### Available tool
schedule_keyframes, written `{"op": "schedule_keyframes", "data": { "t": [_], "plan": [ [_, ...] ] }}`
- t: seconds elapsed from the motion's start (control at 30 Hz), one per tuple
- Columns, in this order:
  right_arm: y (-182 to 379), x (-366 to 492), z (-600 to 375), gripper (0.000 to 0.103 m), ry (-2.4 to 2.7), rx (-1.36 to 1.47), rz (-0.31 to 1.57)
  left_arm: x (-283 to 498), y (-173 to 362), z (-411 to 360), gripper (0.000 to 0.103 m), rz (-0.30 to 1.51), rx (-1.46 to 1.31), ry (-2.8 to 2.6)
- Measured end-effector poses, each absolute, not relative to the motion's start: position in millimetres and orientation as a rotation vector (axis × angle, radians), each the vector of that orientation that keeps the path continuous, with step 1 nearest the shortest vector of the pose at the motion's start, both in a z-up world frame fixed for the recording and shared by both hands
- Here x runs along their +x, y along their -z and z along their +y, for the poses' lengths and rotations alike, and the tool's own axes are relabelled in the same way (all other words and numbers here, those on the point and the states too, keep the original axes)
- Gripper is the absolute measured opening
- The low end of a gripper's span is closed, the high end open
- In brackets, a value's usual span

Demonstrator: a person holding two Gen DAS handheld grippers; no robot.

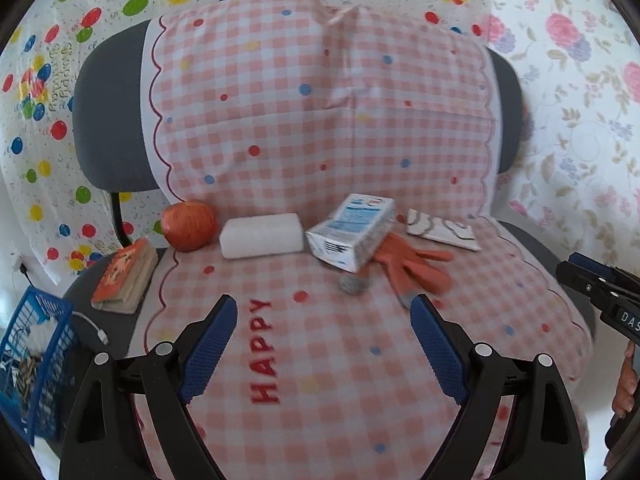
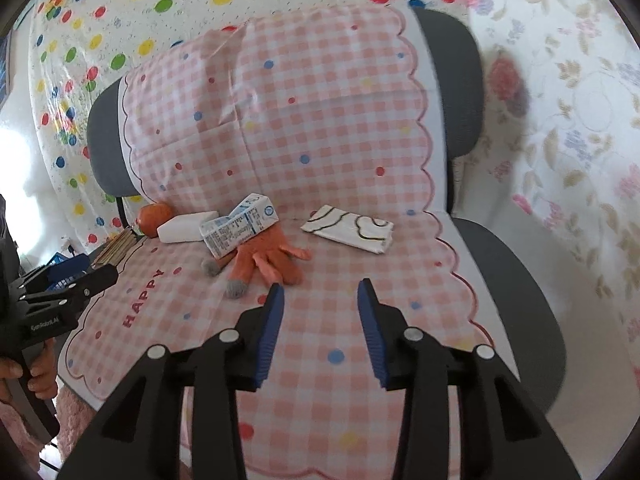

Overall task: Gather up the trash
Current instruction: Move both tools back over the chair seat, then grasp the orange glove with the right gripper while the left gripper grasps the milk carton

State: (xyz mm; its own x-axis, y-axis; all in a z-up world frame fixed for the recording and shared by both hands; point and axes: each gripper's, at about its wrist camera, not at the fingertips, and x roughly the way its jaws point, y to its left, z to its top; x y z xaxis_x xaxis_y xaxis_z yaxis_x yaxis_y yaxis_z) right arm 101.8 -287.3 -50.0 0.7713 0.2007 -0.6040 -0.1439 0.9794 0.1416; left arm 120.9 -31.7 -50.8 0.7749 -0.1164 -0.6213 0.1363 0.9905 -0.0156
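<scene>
A crumpled milk carton lies tilted on an orange glove near the back of a chair seat draped in a pink checked cloth. The left gripper and right gripper hover over the seat's front, jaws apart, grasping nothing. A blue basket stands left of the chair.

Both views are bright, lit by soft, even daylight. In the right wrist view a blown-out white glare sits at the left edge, so light seems to come from that side. Shadows are faint: a soft grey one lies on the floral sheet beside the chair back. Fisheye distortion bows the edges, and dark vignetting fills the corners. Slight motion blur softens the orange glove and the patterned backdrop, most at the rims.
</scene>
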Motion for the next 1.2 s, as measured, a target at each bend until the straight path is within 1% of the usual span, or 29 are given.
{"op": "schedule_keyframes", "data": {
  "t": [0.03, 0.1, 0.3, 0.37, 0.4, 0.57, 0.73, 0.77, 0.8, 0.83, 0.87, 1.03, 1.2],
  "plan": [
    [51.7, 109.7, -282.6, 0.05, -0.202, 0.084, 0.671, 128.8, 53.6, -27.6, 0.088, 0.67, 0.031, 0.126],
    [57.5, 128.4, -270.1, 0.053, -0.225, 0.061, 0.682, 143.6, 59.8, -19.2, 0.088, 0.68, 0.036, 0.087],
    [83.5, 184.0, -233.4, 0.053, -0.294, 0.015, 0.75, 182.4, 80.2, 9.0, 0.088, 0.731, 0.004, 0.037],
    [93.0, 203.4, -223.3, 0.057, -0.307, 0.01, 0.776, 195.4, 85.5, 16.9, 0.088, 0.748, 0.0, 0.026],
    [96.9, 211.3, -219.2, 0.06, -0.311, 0.008, 0.785, 200.2, 87.6, 19.8, 0.088, 0.755, -0.004, 0.025],
    [116.8, 252.2, -199.2, 0.061, -0.317, -0.005, 0.847, 216.7, 93.3, 27.1, 0.088, 0.777, -0.003, 0.024],
    [133.1, 276.3, -186.2, 0.06, -0.339, -0.01, 0.92, 212.9, 94.3, 29.7, 0.088, 0.777, -0.014, 0.034],
    [132.1, 274.7, -183.7, 0.058, -0.343, -0.024, 0.918, 211.7, 94.7, 29.6, 0.088, 0.779, -0.016, 0.034],
    [131.2, 272.8, -182.0, 0.042, -0.353, -0.03, 0.917, 209.0, 94.7, 28.8, 0.088, 0.782, -0.018, 0.036],
    [129.6, 268.7, -180.3, 0.022, -0.362, -0.036, 0.913, 206.1, 94.4, 27.9, 0.088, 0.782, -0.019, 0.04],
    [128.0, 262.1, -179.4, 0.017, -0.356, -0.052, 0.913, 203.7, 93.9, 26.5, 0.088, 0.782, -0.018, 0.044],
    [126.1, 224.7, -194.3, 0.016, -0.351, -0.057, 0.932, 184.5, 87.1, 9.5, 0.088, 0.771, 0.012, 0.099],
    [123.2, 173.1, -235.6, 0.016, -0.305, -0.017, 0.954, 168.7, 86.0, -19.4, 0.088, 0.772, 0.073, 0.185]
  ]
}}
